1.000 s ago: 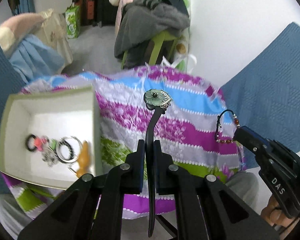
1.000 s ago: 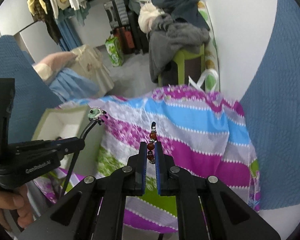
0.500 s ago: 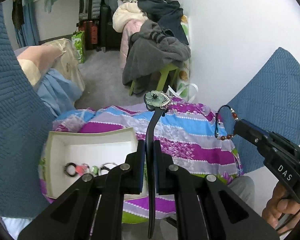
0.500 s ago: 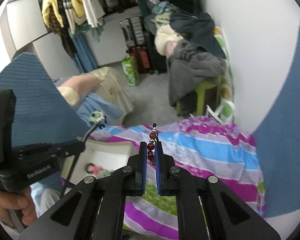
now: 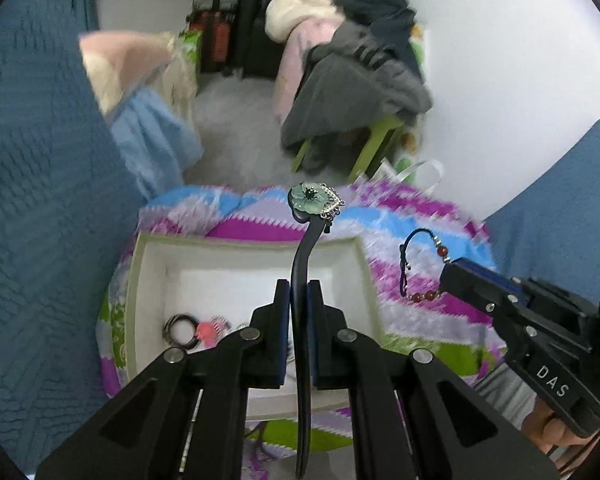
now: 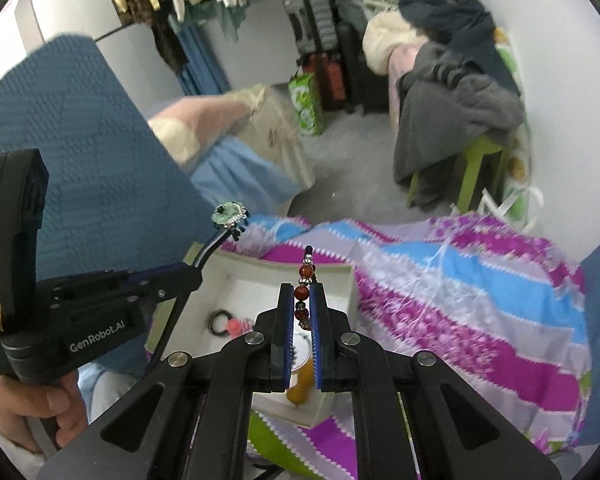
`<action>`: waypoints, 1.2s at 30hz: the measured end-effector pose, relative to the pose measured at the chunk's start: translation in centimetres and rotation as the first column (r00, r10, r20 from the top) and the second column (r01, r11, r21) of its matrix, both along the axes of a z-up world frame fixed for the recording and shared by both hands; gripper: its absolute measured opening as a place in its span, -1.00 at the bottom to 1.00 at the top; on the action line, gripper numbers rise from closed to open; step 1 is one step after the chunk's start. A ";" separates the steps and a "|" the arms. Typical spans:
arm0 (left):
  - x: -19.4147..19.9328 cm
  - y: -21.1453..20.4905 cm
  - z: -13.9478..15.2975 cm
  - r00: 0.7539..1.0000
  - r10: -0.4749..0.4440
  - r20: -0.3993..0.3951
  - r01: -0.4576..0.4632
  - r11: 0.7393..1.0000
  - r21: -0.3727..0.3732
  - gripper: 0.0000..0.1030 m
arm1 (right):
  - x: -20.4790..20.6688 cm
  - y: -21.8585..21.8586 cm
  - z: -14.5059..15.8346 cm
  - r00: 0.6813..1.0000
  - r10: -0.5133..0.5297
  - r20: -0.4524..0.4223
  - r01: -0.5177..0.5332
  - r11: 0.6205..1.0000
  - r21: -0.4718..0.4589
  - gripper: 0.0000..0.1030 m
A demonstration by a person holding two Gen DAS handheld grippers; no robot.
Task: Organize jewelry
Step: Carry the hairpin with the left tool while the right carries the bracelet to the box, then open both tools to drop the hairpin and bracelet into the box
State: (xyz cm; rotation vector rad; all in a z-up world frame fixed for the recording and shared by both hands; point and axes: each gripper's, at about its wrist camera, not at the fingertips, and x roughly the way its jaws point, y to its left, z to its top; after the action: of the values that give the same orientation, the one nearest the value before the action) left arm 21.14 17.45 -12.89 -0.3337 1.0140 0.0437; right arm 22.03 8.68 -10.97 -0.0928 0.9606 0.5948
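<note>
A cluttered bedroom fills the background: a grey floor, one green stool (image 5: pixel 374 140) heaped with grey and dark clothes, suitcases against the far wall, and garments hanging at the upper left of the right wrist view. In front lies a surface draped with a striped cloth (image 6: pixel 460 280) in purple, blue, lilac and green; whether a desk or something else sits beneath it cannot be told. Blue quilted fabric frames both sides.

One shallow white box (image 5: pixel 148 280) rests on the cloth. Inside it, near the front, lie one dark ring-shaped hair tie (image 5: pixel 182 328), one small pink piece (image 5: pixel 208 328) just beside it, and, in the right wrist view, one amber-yellow piece (image 6: pixel 300 384) partly hidden behind the tool; other items there are too blurred to count.

The left tool (image 5: pixel 299 296) is clamped on one black hair stick (image 5: pixel 302 264), which stands nearly upright over the box, its green flower ornament (image 5: pixel 310 198) with silver trim at the top and its pointed end hanging below the fingers.

The right tool (image 6: pixel 304 300) is closed on one beaded bracelet (image 6: pixel 303 292) of red-brown beads on a dark cord, held in the air above the box's right edge; in the left wrist view its loop (image 5: pixel 410 264) sticks out past the fingertips.
</note>
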 end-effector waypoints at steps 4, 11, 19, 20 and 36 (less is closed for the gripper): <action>-0.5 1.0 -3.6 0.998 0.007 -0.056 -0.008 1.000 -0.029 -0.85 | 0.2 0.7 -3.4 0.998 0.012 -0.059 -0.014 0.999 -0.038 -0.88; -0.6 2.0 -7.3 0.989 0.035 -0.143 -0.037 0.999 -0.012 -0.85 | 0.2 1.7 -7.7 0.990 0.025 -0.137 -0.037 0.995 -0.089 -0.87; -0.6 2.4 -7.3 0.989 0.040 -0.144 -0.040 0.999 0.007 -0.84 | 0.8 1.5 -8.1 0.986 0.040 -0.160 -0.058 0.992 -0.110 -0.34; -0.7 2.4 -7.2 0.988 0.044 -0.147 -0.043 0.999 0.008 -0.84 | 0.8 1.3 -7.9 0.987 0.036 -0.156 -0.053 0.993 -0.106 -0.24; -5.7 1.4 4.4 0.993 0.100 0.065 -0.107 0.989 0.106 0.54 | -2.1 -2.4 5.6 0.991 -0.025 0.134 0.025 1.000 0.000 0.51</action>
State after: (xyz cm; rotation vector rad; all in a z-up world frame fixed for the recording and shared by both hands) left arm 15.48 18.82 -8.50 -0.2860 0.9311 0.1817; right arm 19.89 6.25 -5.38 -0.1209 0.8304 0.5579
